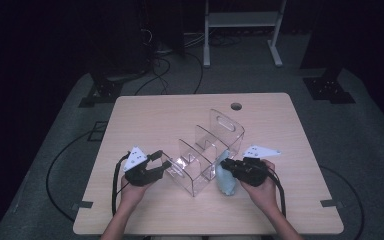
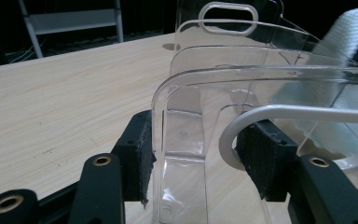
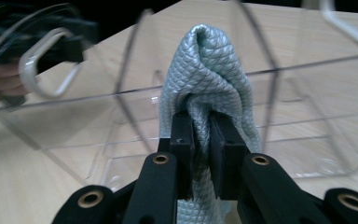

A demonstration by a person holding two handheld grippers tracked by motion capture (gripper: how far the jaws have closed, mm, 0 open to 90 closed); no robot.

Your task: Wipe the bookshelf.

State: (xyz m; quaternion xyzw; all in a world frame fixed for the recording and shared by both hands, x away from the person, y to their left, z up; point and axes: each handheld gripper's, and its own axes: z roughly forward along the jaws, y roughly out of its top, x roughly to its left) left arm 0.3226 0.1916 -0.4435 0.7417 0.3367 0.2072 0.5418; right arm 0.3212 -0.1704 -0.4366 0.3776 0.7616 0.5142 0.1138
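Right gripper view: cloth [image 3: 205,74] in right tool [image 3: 202,140]

Lab or recording studio: dark room, grey carpet [image 1: 375,145], single wooden table [image 1: 180,115] with cable hole [image 1: 236,106], floor cables [image 1: 172,75] at 11 o'clock, white metal stand [image 1: 242,30] at 12 o'clock.

a light wooden table [image 1: 145,115] with a round cable hole [image 1: 236,106] near its far edge carries a clear acrylic divided organiser [image 1: 207,150] at its middle.
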